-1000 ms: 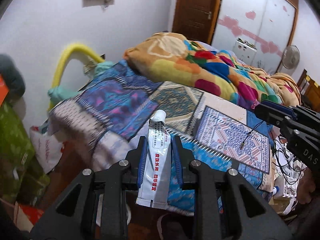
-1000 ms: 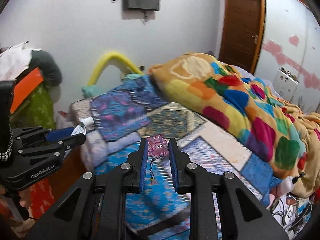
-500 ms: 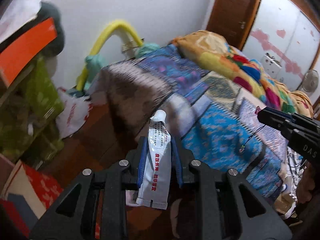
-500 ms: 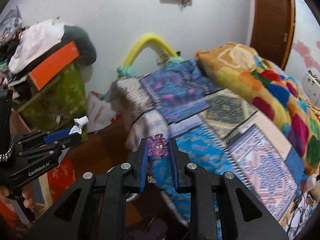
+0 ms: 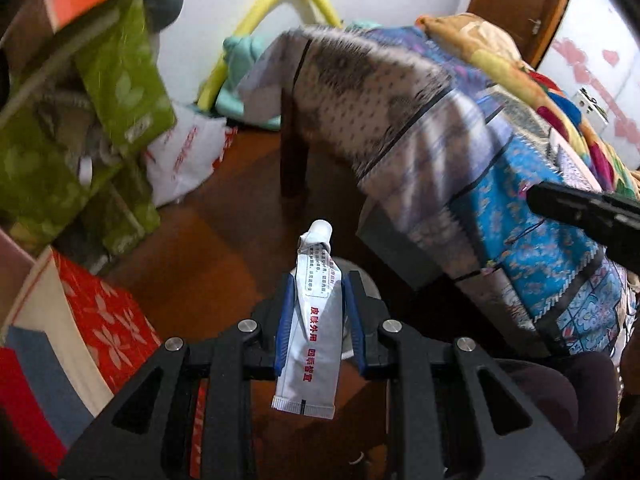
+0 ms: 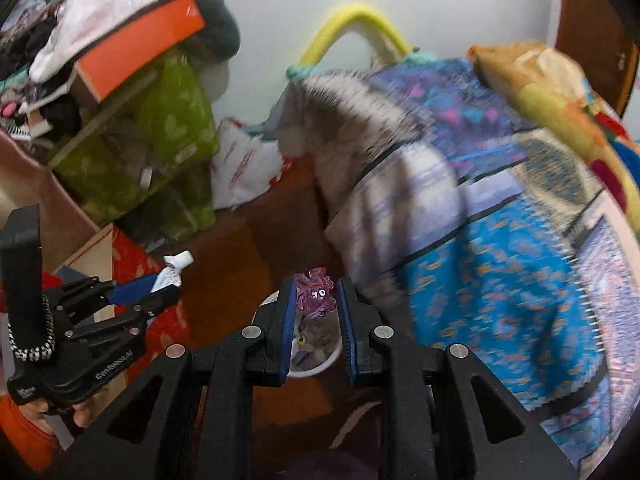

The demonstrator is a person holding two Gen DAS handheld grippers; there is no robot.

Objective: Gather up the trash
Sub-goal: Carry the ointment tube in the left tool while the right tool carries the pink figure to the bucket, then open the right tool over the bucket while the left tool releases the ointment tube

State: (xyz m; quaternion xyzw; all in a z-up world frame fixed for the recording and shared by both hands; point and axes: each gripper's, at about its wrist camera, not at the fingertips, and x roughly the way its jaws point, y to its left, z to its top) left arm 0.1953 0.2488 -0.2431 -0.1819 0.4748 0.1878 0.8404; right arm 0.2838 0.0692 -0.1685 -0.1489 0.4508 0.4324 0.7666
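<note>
Left gripper (image 5: 318, 316) clamped on a squeezed white ointment tube (image 5: 312, 344), blue pads pressing both flat sides, cap end pointing forward and crimped end hanging back toward the camera. Same tube (image 6: 173, 271) visible from the right wrist camera, poking out of the left gripper (image 6: 154, 286) at the left edge, cap uppermost. Right gripper (image 6: 316, 300) clenched on a small purple octopus-shaped charm (image 6: 314, 290), thin cord dangling below between the fingers. Directly beneath the right gripper, on the brown floor (image 5: 224, 248), a round white-rimmed container (image 6: 314, 354), contents blurred; a grey curved rim just behind the tube in the left wrist view, too hidden to identify. To the right, bed corner draped with a patchwork blue bedspread (image 5: 532, 240), heavily motion-blurred, and a multicoloured quilt (image 6: 560, 96) on top toward the far edge. To the left, green patterned bags (image 6: 172, 136) stacked under an orange box (image 6: 140, 48), a white plastic bag (image 5: 188, 156) on the floor near the bed leg, a red flowered box (image 5: 108, 332) nearer, and a yellow curved tube (image 6: 356, 20) against the wall.
</note>
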